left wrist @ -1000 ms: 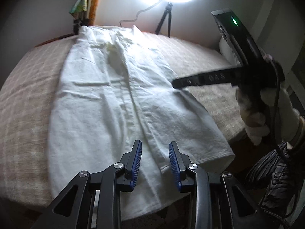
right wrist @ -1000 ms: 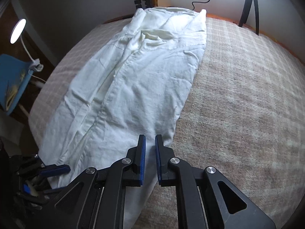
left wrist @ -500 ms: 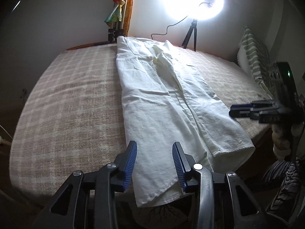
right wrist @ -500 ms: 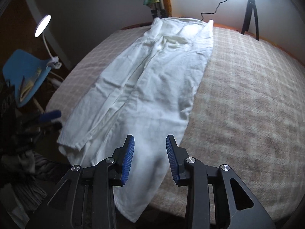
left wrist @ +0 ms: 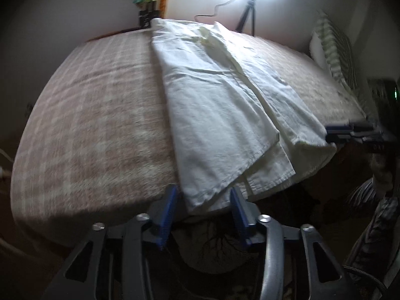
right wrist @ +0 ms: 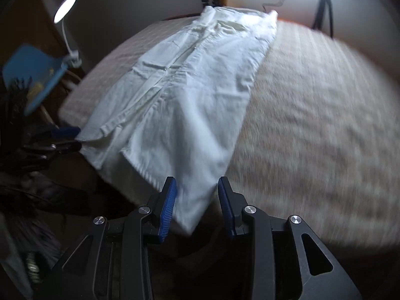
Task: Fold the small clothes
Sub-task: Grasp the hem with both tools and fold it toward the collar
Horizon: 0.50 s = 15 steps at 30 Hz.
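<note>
Here, one white garment (left wrist: 220,115), two open tools.

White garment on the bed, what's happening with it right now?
A person with a pair of tongs in each hand is setting up to fold the white garment, which lies lengthwise on the checked bed cover. Both tongs are open at its near hem, one at each corner: the left tongs straddle the hem corner hanging over the bed edge, and the right tongs straddle the other corner. Neither has closed on the fabric yet.
</note>
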Each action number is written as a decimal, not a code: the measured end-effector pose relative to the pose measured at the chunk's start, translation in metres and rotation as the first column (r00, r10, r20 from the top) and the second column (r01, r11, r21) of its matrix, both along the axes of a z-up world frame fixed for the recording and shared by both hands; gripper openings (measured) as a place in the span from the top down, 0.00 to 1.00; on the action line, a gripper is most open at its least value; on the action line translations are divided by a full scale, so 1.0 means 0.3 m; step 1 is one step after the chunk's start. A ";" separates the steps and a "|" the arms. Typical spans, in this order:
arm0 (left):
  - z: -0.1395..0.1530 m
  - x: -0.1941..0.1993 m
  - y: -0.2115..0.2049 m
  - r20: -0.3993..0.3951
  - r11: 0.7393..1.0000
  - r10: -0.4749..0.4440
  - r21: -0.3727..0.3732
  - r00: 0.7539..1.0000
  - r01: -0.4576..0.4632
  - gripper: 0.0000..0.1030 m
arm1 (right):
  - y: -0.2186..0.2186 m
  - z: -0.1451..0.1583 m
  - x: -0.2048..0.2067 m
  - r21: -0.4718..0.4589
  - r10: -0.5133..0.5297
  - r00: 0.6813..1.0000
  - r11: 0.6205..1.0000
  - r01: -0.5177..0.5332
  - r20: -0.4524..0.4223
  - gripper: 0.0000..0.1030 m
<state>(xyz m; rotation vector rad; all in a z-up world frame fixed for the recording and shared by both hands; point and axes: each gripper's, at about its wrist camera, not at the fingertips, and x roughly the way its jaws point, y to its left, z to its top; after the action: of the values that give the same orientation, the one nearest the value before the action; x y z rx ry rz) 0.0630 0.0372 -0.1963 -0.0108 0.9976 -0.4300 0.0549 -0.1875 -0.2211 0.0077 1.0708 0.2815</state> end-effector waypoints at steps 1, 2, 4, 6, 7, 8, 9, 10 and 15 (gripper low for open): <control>0.004 0.000 0.014 -0.007 1.000 0.013 -0.023 1.000 -0.013 0.42 | -0.027 0.002 -0.008 0.055 -0.025 0.999 0.998 0.027 -0.020 0.68; 0.013 0.005 0.036 -0.020 0.997 0.028 -0.068 0.999 -0.029 0.40 | -0.042 0.003 -0.008 0.093 -0.038 0.999 0.995 0.041 -0.033 0.67; 0.021 0.020 0.060 -0.049 0.991 0.044 -0.121 0.998 -0.049 0.38 | -0.087 0.002 -0.013 0.193 -0.065 0.996 0.978 0.077 -0.069 0.64; 0.015 0.034 0.073 -0.084 0.985 0.052 -0.161 0.995 -0.065 0.37 | -0.125 -0.010 -0.006 0.279 -0.081 0.990 0.954 0.110 -0.111 0.61; 0.007 0.041 0.076 -0.105 0.982 0.053 -0.176 0.993 -0.071 0.37 | -0.139 -0.020 -0.003 0.315 -0.083 0.988 0.941 0.122 -0.134 0.61; 0.000 0.046 0.077 -0.123 0.980 0.051 -0.187 0.991 -0.074 0.37 | -0.151 -0.029 0.003 0.340 -0.087 0.985 0.931 0.134 -0.151 0.61; -0.011 0.052 0.076 -0.147 0.977 0.046 -0.202 0.988 -0.075 0.37 | -0.161 -0.037 0.008 0.360 -0.092 0.982 0.921 0.147 -0.165 0.61; -0.019 0.058 0.073 -0.163 0.975 0.042 -0.211 0.986 -0.076 0.38 | -0.167 -0.044 0.006 0.376 -0.096 0.980 0.914 0.155 -0.173 0.61; -0.033 0.078 0.083 -0.204 0.965 0.042 -0.245 0.978 -0.092 0.46 | -0.159 -0.065 0.017 0.413 -0.077 0.974 0.896 0.161 -0.213 0.59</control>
<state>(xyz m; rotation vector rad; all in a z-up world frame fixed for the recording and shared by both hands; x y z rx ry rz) 0.0866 0.0621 -0.2060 -0.3228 1.1280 -0.4988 0.0600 -0.2352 -0.2407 0.5050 1.1758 0.4069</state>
